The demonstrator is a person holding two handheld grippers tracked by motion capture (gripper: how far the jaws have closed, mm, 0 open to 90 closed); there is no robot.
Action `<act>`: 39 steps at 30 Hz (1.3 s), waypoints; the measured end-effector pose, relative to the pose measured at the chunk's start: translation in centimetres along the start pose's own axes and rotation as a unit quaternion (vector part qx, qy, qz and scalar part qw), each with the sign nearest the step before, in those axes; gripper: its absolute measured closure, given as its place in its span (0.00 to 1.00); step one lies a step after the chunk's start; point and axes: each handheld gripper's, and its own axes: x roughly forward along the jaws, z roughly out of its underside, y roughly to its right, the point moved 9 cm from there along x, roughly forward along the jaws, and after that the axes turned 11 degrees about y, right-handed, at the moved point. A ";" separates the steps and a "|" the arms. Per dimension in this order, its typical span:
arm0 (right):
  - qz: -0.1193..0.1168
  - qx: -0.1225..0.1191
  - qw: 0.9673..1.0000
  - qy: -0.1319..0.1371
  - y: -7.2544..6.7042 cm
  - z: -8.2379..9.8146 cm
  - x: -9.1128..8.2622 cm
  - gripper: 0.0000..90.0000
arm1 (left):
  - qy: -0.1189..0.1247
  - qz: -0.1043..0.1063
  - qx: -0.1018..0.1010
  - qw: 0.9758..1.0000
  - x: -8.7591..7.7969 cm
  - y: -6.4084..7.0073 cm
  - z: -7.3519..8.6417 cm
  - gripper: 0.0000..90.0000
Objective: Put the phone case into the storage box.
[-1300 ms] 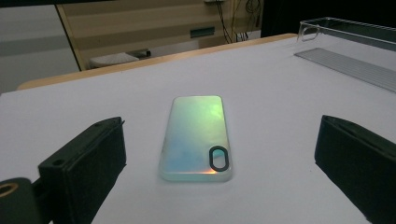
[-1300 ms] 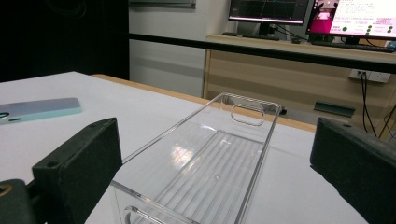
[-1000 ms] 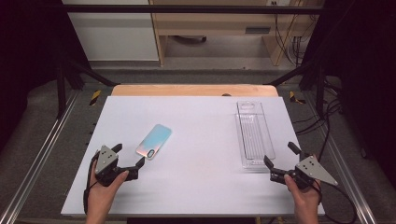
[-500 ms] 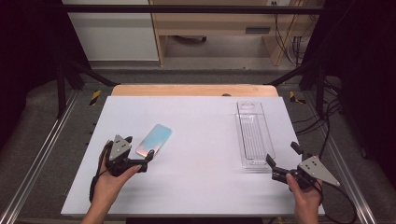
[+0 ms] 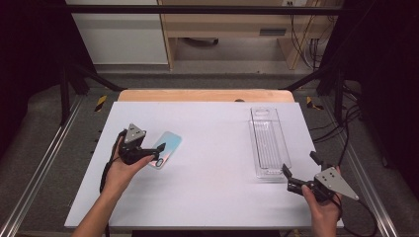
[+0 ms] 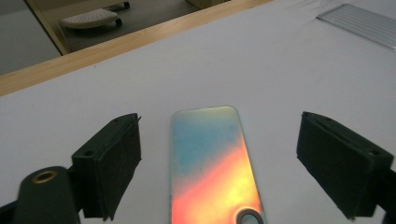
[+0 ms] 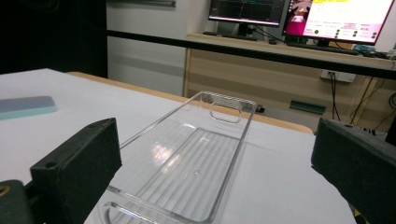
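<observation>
Two grippers at work; left gripper (image 5: 157, 151) straddles the phone case (image 6: 212, 161).
Its jaws, just closing, remain apart; right gripper (image 5: 287, 178), apart, faces the clear tray (image 5: 268, 143). Risk: flat case slips from pads.

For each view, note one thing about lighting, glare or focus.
High view: the white table is evenly lit against dark surroundings. Left gripper view: the phone case shows a blue-to-orange sheen, and its near end is soft. Right gripper view: the clear tray catches small reflections, and the monitors behind glow brightly.
</observation>
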 end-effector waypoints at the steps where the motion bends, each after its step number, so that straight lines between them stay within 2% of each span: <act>1: -0.004 -0.004 1.000 -0.002 -0.2 0.1 0.0 0.02 | 0.001 0.002 -0.008 1.000 0.2 -0.1 0.0 0.18; 3: -0.011 -0.012 1.000 -0.007 -0.4 0.2 0.1 0.02 | 0.003 -0.003 -0.020 1.000 0.5 -0.6 -0.1 0.24; 7: -0.016 -0.011 1.000 -0.008 -0.7 0.2 0.1 0.02 | 0.003 -0.012 -0.023 1.000 0.9 -1.2 -0.1 0.40; 12: -0.018 -0.011 1.000 -0.008 -0.8 0.3 0.2 0.02 | -0.003 -0.026 -0.017 1.000 1.4 -2.1 0.4 0.70; 18: -0.019 -0.009 1.000 -0.007 -0.8 0.2 0.2 0.02 | -0.032 -0.046 -0.015 0.998 2.1 -3.3 1.6 0.93; 24: -0.019 -0.010 1.000 -0.009 -0.8 0.3 0.2 0.03 | -0.057 -0.046 -0.020 0.997 3.2 -3.7 2.8 1.00; 27: -0.018 -0.011 1.000 -0.010 -0.7 0.3 0.1 0.03 | -0.075 -0.051 -0.022 0.996 3.8 -4.1 3.7 1.00; 33: -0.015 -0.010 1.000 -0.009 -0.7 0.3 0.0 0.03 | -0.082 -0.052 -0.033 0.995 5.0 -4.7 4.7 1.00; 37: -0.016 -0.010 1.000 -0.012 -0.7 0.4 -0.1 0.03 | -0.089 -0.061 -0.035 0.994 5.3 -5.1 5.2 1.00; 39: -0.017 -0.012 1.000 -0.014 -0.8 0.5 -0.1 0.03 | -0.094 -0.056 -0.032 0.994 5.5 -5.2 5.4 1.00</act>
